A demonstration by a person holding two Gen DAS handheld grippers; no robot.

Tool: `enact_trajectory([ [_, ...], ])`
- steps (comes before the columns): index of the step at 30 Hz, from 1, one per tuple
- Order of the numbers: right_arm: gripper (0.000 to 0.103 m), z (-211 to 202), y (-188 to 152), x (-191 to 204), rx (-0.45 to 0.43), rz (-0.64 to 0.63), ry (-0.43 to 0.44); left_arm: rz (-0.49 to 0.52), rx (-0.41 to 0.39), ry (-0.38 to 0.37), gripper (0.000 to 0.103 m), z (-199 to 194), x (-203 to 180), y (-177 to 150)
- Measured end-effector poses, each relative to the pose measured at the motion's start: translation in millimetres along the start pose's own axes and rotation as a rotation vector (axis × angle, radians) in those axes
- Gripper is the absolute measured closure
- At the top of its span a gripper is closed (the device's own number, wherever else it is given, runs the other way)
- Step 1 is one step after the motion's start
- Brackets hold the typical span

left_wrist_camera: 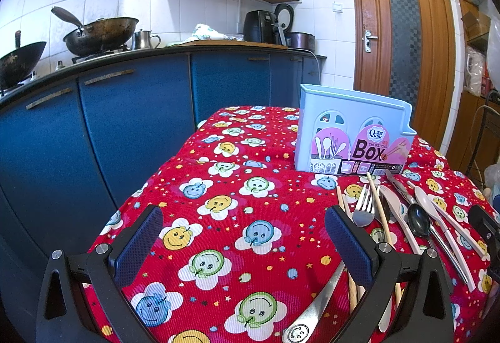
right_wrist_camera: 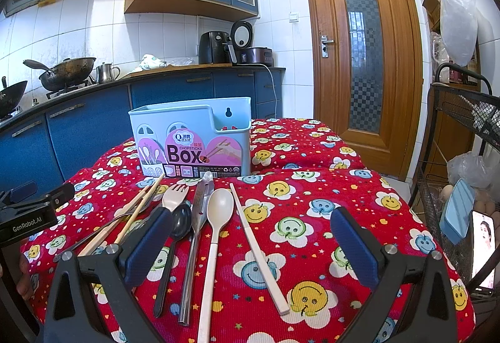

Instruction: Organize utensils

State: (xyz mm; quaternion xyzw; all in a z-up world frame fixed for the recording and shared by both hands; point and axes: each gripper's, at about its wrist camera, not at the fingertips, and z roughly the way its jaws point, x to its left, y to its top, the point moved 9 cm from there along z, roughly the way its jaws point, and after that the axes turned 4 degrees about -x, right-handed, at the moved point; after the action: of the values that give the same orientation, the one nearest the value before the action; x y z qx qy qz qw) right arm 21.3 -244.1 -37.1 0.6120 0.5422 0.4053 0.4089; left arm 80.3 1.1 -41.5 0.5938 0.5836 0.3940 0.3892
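A light blue chopsticks box (left_wrist_camera: 351, 136) (right_wrist_camera: 190, 136) stands upright at the back of the red smiley tablecloth (left_wrist_camera: 243, 218) (right_wrist_camera: 312, 202). In front of it lie several utensils: wooden chopsticks (right_wrist_camera: 137, 211), a beige fork (right_wrist_camera: 173, 196), a black spoon (right_wrist_camera: 181, 222), metal tongs (right_wrist_camera: 200, 205), a beige spoon (right_wrist_camera: 218, 208) and a beige chopstick (right_wrist_camera: 259, 249). My right gripper (right_wrist_camera: 251, 249) hovers open over the spoons and the beige chopstick. My left gripper (left_wrist_camera: 243, 246) is open over bare cloth, left of the utensils (left_wrist_camera: 406, 211). Neither holds anything.
Blue kitchen cabinets (left_wrist_camera: 125, 124) with woks (left_wrist_camera: 100, 33) on a stove run along the left. A wooden door (right_wrist_camera: 359, 55) is behind the table. A black wire rack (right_wrist_camera: 462, 155) with bags and a phone (right_wrist_camera: 482, 246) stands at the right.
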Motion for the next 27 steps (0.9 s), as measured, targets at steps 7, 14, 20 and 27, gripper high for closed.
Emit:
enact_trajectory([
  [7,0.000,0.0,0.0,-0.2,0.000,0.001,0.000,0.000,0.000,0.000,0.000,0.1,0.3,-0.1],
  [14,0.000,0.1,-0.3,-0.1,0.001,0.001,0.000,0.000,0.000,0.000,0.000,0.0,0.1,0.0],
  [20,0.000,-1.0,-0.6,-0.1,0.002,0.002,0.000,0.003,0.006,-0.004,0.000,0.8,-0.7,0.3],
  [27,0.000,2.9,-1.1,-0.7,0.067,-0.003,0.032,-0.002,0.041,-0.025,0.000,6.9,0.0,0.7],
])
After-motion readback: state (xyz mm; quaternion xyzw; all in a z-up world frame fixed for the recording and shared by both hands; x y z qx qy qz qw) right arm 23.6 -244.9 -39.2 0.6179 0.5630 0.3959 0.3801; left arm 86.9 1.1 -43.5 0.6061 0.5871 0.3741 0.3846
